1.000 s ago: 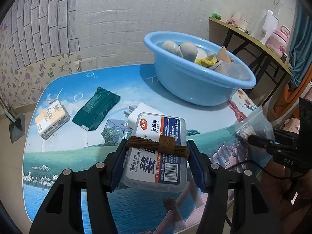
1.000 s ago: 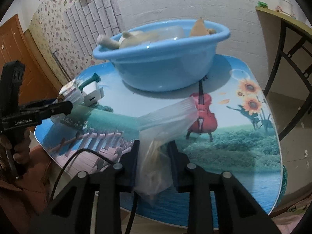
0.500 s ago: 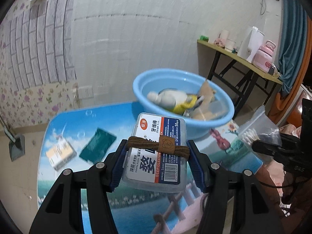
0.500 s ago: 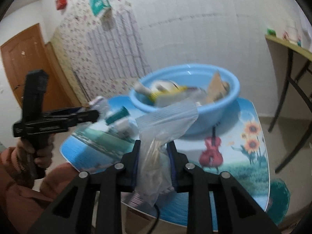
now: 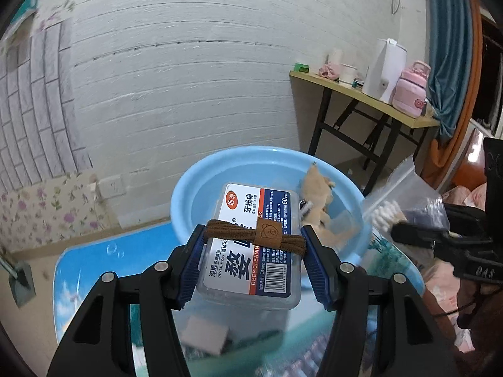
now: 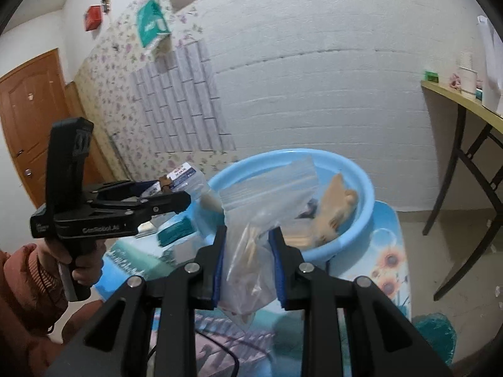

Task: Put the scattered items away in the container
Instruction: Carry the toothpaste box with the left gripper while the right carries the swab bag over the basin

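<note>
My left gripper (image 5: 253, 243) is shut on a clear dental floss box (image 5: 251, 245) with a brown hair tie around it, held in the air just in front of the blue basin (image 5: 201, 194). My right gripper (image 6: 248, 245) is shut on a clear zip bag of cotton swabs (image 6: 261, 216), also lifted, near the basin (image 6: 361, 185). The basin holds a tan plush toy (image 5: 317, 194) and other items. The left gripper with the box shows in the right wrist view (image 6: 182, 202). The bag shows in the left wrist view (image 5: 405, 201).
A dark green packet (image 6: 174, 234) and a white block (image 5: 204, 336) lie on the picture-printed table (image 6: 386, 251). A wooden side table (image 5: 361, 97) with a kettle and pink bottle stands at the right. A white brick wall is behind the basin.
Both grippers have risen well above the table and moved toward the basin, still holding the floss box and the bag. The basin now lies directly under and ahead of them.
</note>
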`<state>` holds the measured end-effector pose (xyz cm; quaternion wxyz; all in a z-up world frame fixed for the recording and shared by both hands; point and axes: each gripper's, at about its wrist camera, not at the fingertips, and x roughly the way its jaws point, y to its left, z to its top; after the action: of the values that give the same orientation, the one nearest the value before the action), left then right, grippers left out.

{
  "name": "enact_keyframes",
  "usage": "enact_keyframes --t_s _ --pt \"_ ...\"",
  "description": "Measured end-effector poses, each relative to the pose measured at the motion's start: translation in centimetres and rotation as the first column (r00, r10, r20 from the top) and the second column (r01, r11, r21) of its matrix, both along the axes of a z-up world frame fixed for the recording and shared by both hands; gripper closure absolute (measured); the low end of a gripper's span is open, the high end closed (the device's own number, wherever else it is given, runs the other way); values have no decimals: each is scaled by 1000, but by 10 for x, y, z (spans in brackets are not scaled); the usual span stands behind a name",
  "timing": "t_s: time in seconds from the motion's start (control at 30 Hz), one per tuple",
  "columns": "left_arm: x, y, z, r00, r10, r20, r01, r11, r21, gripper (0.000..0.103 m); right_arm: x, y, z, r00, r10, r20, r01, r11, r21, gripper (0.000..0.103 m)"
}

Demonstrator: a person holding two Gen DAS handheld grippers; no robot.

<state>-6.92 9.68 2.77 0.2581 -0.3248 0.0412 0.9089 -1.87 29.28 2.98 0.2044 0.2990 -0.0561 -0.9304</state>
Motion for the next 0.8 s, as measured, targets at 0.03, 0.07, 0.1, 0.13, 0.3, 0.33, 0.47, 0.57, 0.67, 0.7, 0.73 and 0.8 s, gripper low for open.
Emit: enact_keyframes --t_s 0.03,0.07,0.1,0.13,0.3,0.33,0.47,0.57,0.67,0.7,0.73,0.8 --pt "-5 3 1 1000 -1 1 1 1000 3 44 -6 1 -1 1000 -6 9 6 1000 4 78" --pt "-11 5 3 1000 -4 7 3 1000 14 44 -11 2 -3 1000 -5 17 5 1000 3 78" --pt "-18 8 5 1000 -5 12 5 1000 22 44 -16 2 -5 1000 -4 27 4 1000 -1 78" --pt "-24 10 6 1000 -5 13 5 1000 22 44 -19 3 -6 999 -7 31 8 1000 0 78" --pt "-45 31 4 1000 -4 11 4 1000 -15 44 -31 8 -10 999 -12 35 12 1000 0 78" --pt "-48 33 3 1000 -7 12 7 1000 -20 44 -35 8 -11 999 -11 35 11 1000 1 78" --pt "-55 41 -2 1000 -6 21 7 999 -40 44 -49 11 -14 999 -25 41 25 1000 12 78" --pt "-56 44 -7 1000 -2 27 4 998 -57 40 -54 11 -15 999 -29 40 29 1000 6 78" --pt "-54 46 -14 1000 2 21 0 997 -82 30 -61 10 -18 999 -28 46 27 1000 11 77" --pt "-53 47 -17 1000 0 23 2 996 -91 30 -65 8 -20 998 -23 56 22 1000 14 76" --pt "-52 48 -20 1000 -1 26 4 995 -104 29 -68 6 -23 998 -22 67 21 1000 21 76" --pt "-50 50 -24 1000 0 26 3 992 -128 29 -74 3 -29 996 -29 81 26 999 38 75"
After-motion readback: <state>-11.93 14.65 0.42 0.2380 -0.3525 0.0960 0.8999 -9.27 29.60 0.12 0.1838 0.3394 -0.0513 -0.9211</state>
